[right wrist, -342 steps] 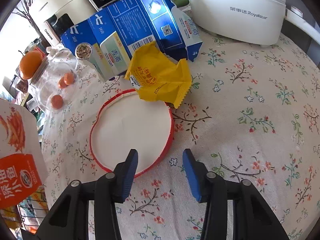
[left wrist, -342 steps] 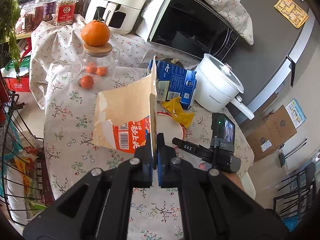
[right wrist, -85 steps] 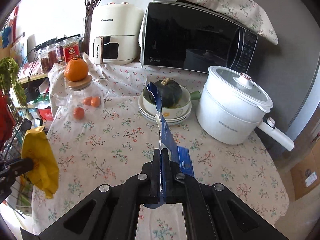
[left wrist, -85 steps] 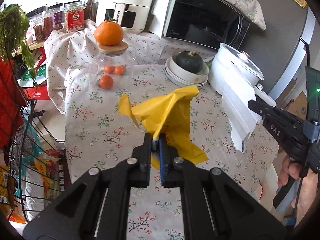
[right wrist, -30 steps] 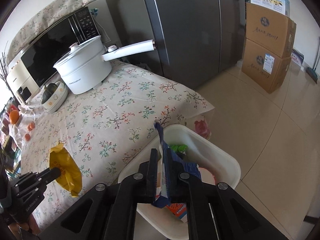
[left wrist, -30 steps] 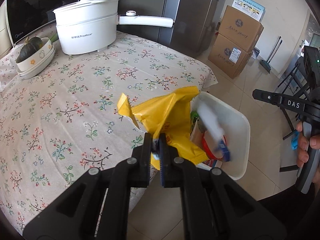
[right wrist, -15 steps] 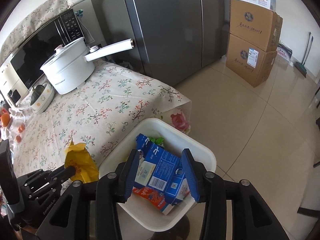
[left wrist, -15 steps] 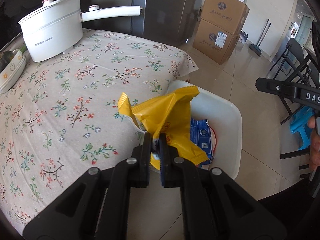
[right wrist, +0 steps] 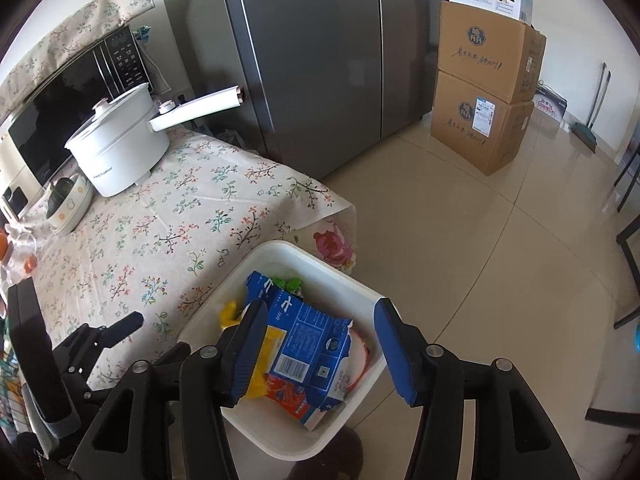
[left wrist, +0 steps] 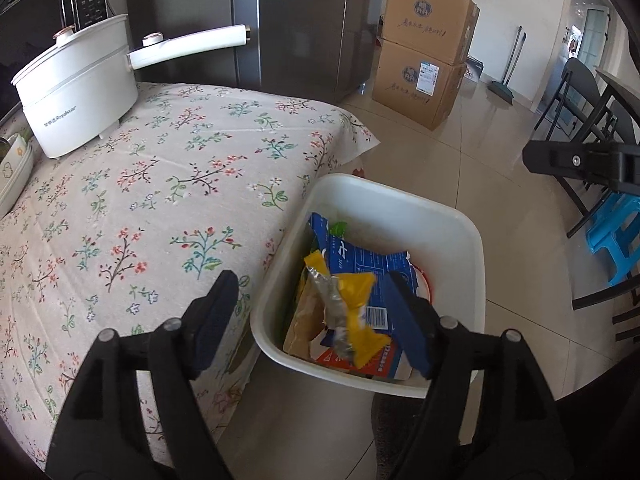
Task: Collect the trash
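Observation:
A white bin (left wrist: 404,208) stands on the floor against the table's near corner; it also shows in the right wrist view (right wrist: 304,258). It holds a blue carton (left wrist: 360,264), an orange and brown bag and a red-rimmed lid. A yellow wrapper (left wrist: 348,308) is in mid-air just over the bin's trash, blurred. My left gripper (left wrist: 316,324) is open and empty above the bin. My right gripper (right wrist: 320,348) is open and empty above the blue carton (right wrist: 304,336). The yellow wrapper (right wrist: 230,314) shows at the bin's left side.
A floral-cloth table (left wrist: 140,208) carries a white electric pot (left wrist: 76,88) with a long handle, and stacked bowls (right wrist: 66,202). A grey fridge (right wrist: 320,52), cardboard boxes (right wrist: 484,92), black chairs (left wrist: 592,120) and a blue stool (left wrist: 616,236) stand around on the tiled floor.
My left gripper has opened and let go of the yellow wrapper, which drops into the bin. My right gripper stays open over the carton it released.

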Available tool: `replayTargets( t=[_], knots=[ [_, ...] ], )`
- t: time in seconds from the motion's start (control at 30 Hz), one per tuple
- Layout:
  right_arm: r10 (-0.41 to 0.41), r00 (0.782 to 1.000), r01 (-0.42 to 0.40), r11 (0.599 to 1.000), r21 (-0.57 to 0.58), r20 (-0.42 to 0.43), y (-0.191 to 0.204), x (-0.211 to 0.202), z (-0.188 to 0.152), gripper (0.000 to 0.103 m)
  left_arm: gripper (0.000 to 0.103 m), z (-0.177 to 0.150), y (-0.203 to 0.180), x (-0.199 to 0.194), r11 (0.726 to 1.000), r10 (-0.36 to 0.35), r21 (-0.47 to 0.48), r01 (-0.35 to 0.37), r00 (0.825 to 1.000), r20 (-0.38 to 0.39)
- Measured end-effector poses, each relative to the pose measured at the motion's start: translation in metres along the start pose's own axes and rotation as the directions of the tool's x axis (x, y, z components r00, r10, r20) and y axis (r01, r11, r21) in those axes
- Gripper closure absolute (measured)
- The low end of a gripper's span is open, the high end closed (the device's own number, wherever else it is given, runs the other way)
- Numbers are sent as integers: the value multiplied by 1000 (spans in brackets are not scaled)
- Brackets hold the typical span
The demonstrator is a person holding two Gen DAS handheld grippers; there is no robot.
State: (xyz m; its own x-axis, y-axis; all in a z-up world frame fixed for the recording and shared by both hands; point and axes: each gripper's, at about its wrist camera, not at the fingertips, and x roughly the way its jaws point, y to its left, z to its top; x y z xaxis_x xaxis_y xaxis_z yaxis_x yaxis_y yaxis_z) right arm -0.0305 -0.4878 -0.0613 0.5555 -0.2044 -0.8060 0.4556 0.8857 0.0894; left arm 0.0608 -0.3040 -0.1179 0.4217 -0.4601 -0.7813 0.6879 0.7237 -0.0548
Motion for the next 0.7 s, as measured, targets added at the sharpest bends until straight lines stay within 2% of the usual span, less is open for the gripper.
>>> replayTargets(
  t=[0.2, 0.4, 0.57, 0.7],
  knots=[
    [21, 1000, -21, 1000, 4, 8, 8, -8, 3, 39, 16, -4, 12, -27, 997, 52, -50, -51, 999, 14],
    [50, 998, -49, 999, -22, 42, 31, -27, -4, 26, 2, -18, 30, -75, 985, 131, -118, -124, 990, 55],
    [65, 995, -59, 995, -81, 77, 57, -51, -17, 18, 1, -37, 48, -113, 958, 225, -194, -209, 973, 60],
    [73, 988, -52, 987, -155, 136, 83, -75, -31, 8, 1, -53, 62, -139, 930, 311, -224, -293, 949, 47]
  ],
)
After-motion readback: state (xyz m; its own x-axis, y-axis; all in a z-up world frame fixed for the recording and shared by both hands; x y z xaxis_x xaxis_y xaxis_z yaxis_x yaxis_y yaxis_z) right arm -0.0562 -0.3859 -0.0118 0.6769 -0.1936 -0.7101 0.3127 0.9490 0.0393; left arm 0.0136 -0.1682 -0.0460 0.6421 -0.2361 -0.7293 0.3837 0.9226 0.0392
